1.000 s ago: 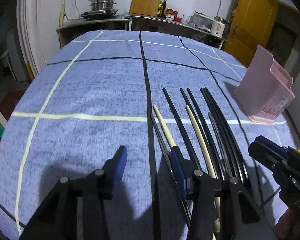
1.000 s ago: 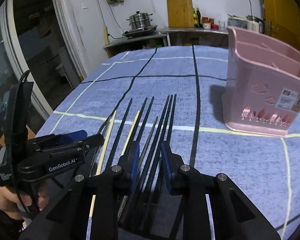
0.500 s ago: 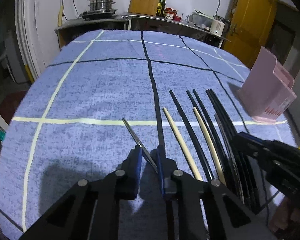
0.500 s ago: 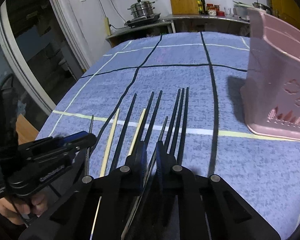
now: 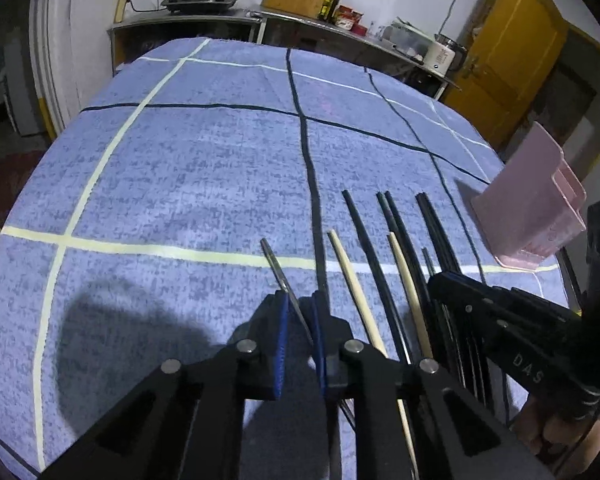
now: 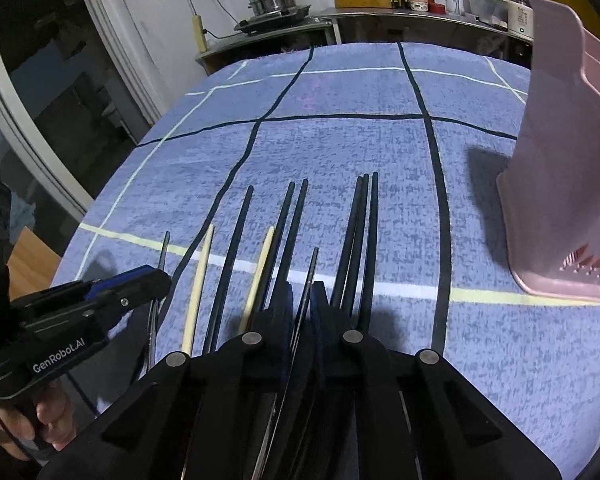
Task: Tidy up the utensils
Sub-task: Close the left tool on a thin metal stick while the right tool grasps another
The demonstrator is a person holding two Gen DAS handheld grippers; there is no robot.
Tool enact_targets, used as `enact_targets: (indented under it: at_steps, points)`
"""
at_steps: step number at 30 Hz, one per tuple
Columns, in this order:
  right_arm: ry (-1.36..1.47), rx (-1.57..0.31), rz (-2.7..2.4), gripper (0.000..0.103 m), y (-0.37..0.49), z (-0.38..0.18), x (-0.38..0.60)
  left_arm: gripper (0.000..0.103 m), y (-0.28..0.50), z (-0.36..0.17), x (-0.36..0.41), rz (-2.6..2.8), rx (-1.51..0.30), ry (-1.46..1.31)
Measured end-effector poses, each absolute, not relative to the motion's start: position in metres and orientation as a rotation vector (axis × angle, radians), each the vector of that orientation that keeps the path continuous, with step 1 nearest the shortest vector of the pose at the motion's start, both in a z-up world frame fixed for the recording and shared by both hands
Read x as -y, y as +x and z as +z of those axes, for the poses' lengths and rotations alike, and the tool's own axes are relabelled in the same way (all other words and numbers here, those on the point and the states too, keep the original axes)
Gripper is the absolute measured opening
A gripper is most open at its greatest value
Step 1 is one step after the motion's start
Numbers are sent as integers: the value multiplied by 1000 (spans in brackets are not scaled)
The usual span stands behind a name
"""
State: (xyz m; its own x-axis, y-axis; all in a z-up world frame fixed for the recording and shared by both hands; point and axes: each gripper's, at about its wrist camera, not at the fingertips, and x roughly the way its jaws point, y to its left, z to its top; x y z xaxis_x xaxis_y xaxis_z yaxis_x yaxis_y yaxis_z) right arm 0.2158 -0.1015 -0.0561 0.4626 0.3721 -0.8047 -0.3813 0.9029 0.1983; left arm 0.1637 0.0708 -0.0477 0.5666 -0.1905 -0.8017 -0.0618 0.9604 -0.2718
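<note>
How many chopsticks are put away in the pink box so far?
None that I can see: the pink holder shows nothing sticking out. The left tool and right tool each pinch one metal chopstick. The black chopsticks and pale chopsticks lie waiting.

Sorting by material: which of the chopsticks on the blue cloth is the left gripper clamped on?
The thin grey metal chopstick, leftmost and angled away from the row; the left gripper pinches it.

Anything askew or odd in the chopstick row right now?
Mostly tidy. The thin metal chopstick clamped in the left gripper angles left, away from the parallel row. The right gripper pinches its twin, the second metal chopstick. The pink plastic utensil holder stands upright.
</note>
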Motion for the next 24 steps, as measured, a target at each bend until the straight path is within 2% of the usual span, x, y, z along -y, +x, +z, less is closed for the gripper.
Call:
enact_targets:
  at_steps: [8,15,24]
  points:
    - [-59,-1012,451,8,222,-55,93,14,173,-46,-64,-44,-991,-236]
    - [-25,-1017,470,6,224,-51,98,5,176,-43,-65,-49,-995,-226]
    - [9,-928,510,5,209,-11,107,5,159,-3,-66,-92,-910,-225]
